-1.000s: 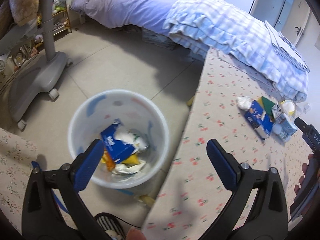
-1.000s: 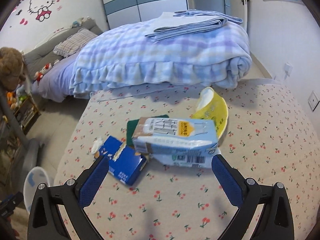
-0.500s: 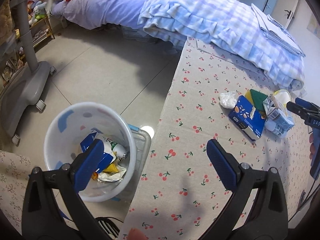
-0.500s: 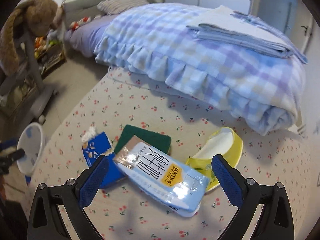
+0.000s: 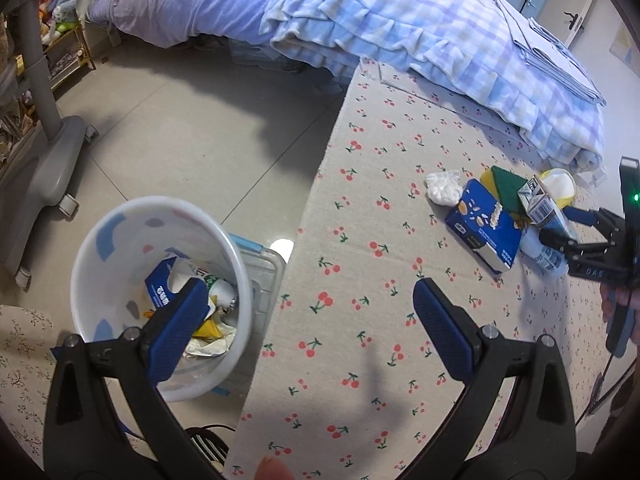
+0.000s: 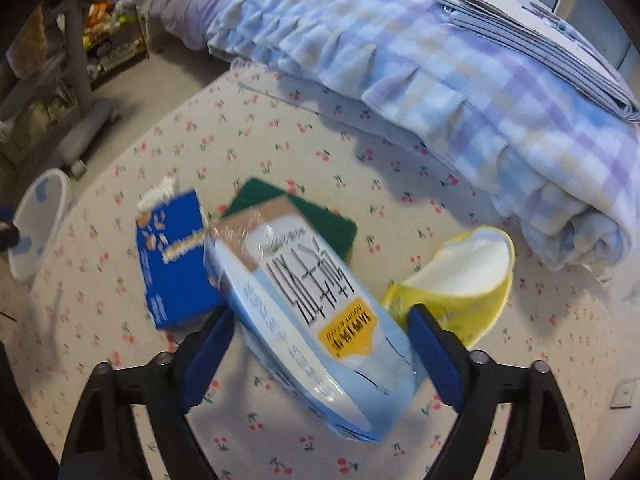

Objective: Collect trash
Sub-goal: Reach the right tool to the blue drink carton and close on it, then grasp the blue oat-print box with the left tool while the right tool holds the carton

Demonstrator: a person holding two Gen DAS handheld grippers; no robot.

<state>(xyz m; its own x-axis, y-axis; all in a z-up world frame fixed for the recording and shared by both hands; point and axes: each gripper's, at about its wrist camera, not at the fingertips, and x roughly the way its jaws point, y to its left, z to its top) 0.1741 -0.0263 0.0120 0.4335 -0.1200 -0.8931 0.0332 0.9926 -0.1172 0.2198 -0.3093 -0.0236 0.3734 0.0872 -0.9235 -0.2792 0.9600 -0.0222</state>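
Down at the left gripper [image 5: 308, 312], the jaws stand apart and empty; the bin [image 5: 120, 240] sits under its left finger. Over at the right gripper [image 6: 320, 320], the jaws are closing around the carton [image 6: 316, 312], box [image 6: 176, 264] just left.

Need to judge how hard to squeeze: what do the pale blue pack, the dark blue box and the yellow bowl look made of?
Pale blue pack: soft glossy plastic film, judging by its wrinkles and glare. Dark blue box: printed cardboard, with flat faces and sharp edges. Yellow bowl: probably thin paper or plastic, white inside; its rim looks squashed.
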